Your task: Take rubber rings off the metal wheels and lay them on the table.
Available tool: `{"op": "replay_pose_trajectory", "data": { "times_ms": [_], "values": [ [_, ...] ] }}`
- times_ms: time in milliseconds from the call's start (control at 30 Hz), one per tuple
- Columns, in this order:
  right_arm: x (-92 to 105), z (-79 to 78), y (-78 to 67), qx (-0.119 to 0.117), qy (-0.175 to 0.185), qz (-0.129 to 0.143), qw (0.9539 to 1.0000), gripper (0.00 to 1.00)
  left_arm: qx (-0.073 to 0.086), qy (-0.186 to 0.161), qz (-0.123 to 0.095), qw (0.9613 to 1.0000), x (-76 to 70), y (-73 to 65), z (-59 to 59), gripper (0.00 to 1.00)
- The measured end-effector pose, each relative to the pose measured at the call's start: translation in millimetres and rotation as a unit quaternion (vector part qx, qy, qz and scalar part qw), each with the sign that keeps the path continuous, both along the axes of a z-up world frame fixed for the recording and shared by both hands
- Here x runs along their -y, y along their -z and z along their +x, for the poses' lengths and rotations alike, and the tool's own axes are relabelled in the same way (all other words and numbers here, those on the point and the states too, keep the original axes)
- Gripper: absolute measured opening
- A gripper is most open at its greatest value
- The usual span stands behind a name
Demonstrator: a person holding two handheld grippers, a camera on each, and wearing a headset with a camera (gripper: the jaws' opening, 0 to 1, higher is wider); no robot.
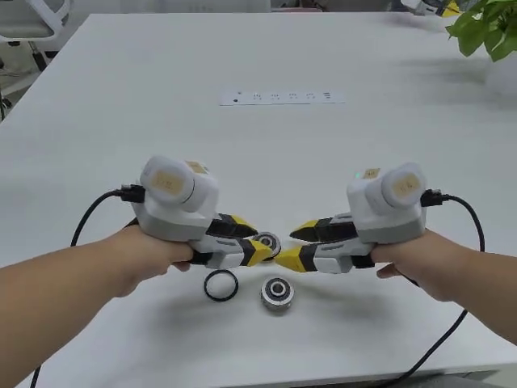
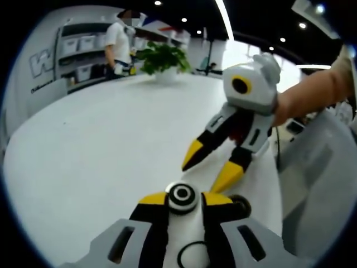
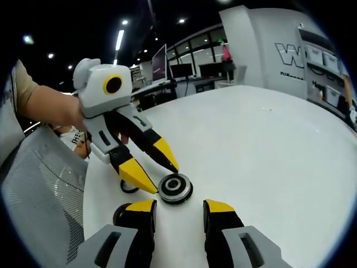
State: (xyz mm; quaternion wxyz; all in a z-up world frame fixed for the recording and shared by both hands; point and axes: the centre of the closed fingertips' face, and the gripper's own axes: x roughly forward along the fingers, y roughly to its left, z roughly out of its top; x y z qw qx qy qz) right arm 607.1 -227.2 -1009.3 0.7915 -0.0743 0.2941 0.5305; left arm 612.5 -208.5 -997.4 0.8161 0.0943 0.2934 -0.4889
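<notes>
Your left claw (image 1: 255, 240) hangs just above and behind the nearest things. A black ring (image 1: 220, 285) lies flat on the worktop (image 1: 121, 121). Just right of it, close but apart, a loose wheel (image 1: 277, 293) lies on its side.

The left claw is closed on a wheel (image 2: 182, 197), its yellow tips pinching it from both sides a little above the worktop. Your right claw (image 3: 179, 207) faces it tip to tip, jaws spread and holding nothing. In the right gripper view the wheel sits just beyond those tips, with a gap between. Whether the wheel still wears a ring, you cannot tell from here.

Farther out, at the middle of the worktop, a white socket strip (image 1: 283, 98) lies flat. A plant (image 1: 485, 28) stands at the far right corner.
</notes>
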Motion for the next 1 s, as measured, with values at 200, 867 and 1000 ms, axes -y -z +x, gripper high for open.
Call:
{"op": "replay_pose_trajectory", "data": {
  "times_ms": [200, 867, 1000],
  "values": [
    [0.4, 0.5, 0.6, 0.000, 0.001, 0.000, 1.0000, 0.32, 0.009, -0.002, 0.009, 0.9999, 2.6, 3.1, 3.5, 0.17],
    [-16.0, -0.1, 5.1, 0.007, -0.012, -0.004, 0.9999, 0.31, 0.039, -0.012, 0.034, 0.9986, 2.8, 5.3, 4.4, 0.13],
    [-20.4, -0.2, 6.1, 0.015, -0.019, -0.008, 0.9997, 0.29, 0.038, -0.016, 0.030, 0.9987, 2.4, 5.0, 4.1, 0.13]
  ]
}}
